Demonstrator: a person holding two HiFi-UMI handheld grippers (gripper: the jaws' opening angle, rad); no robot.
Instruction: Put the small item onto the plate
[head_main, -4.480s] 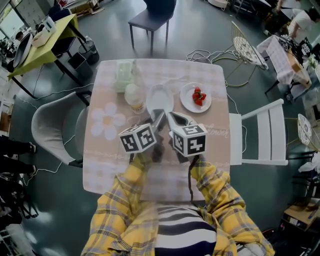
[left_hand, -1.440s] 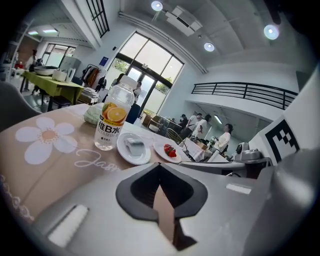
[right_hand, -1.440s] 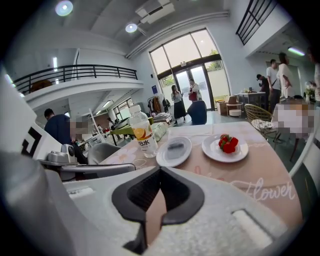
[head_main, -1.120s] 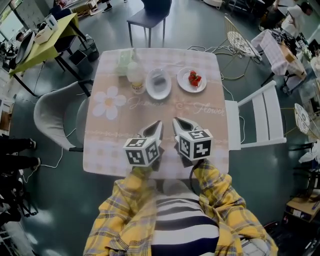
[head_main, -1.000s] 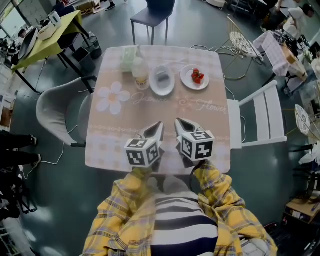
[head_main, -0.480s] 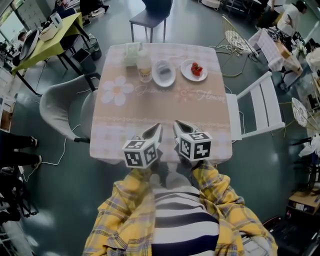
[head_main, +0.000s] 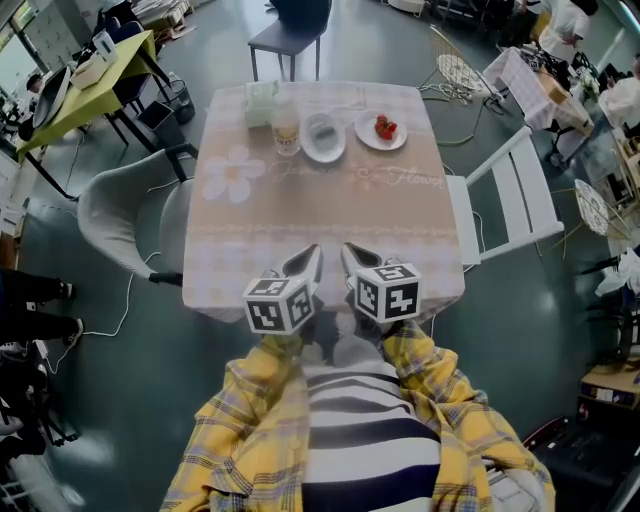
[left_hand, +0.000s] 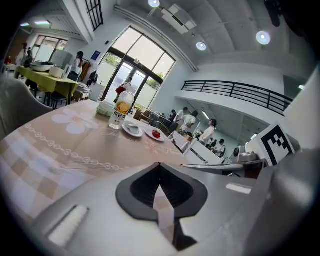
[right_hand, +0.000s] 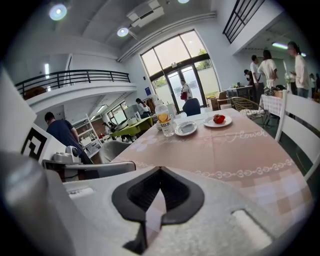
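Red strawberries (head_main: 382, 126) lie on a small white plate (head_main: 366, 136) at the table's far right end; both also show in the left gripper view (left_hand: 157, 133) and the right gripper view (right_hand: 219, 118). A second white plate (head_main: 323, 137) with something pale in it sits just to the left. My left gripper (head_main: 311, 252) and right gripper (head_main: 348, 250) hover side by side over the table's near edge, far from the plates. Both are shut with nothing between the jaws, as the left gripper (left_hand: 160, 164) and right gripper (right_hand: 160, 168) show in their own views.
A clear bottle (head_main: 286, 128) with an orange label and a pale green pack (head_main: 260, 100) stand at the far left end. The pink cloth-covered table (head_main: 320, 210) has a grey chair (head_main: 120, 215) on its left, a white chair (head_main: 510, 200) on its right and a dark chair (head_main: 285, 35) beyond.
Both grippers have drawn back together from the table's middle to its near edge, still shut. The plates and bottle now sit farther away in the head view.
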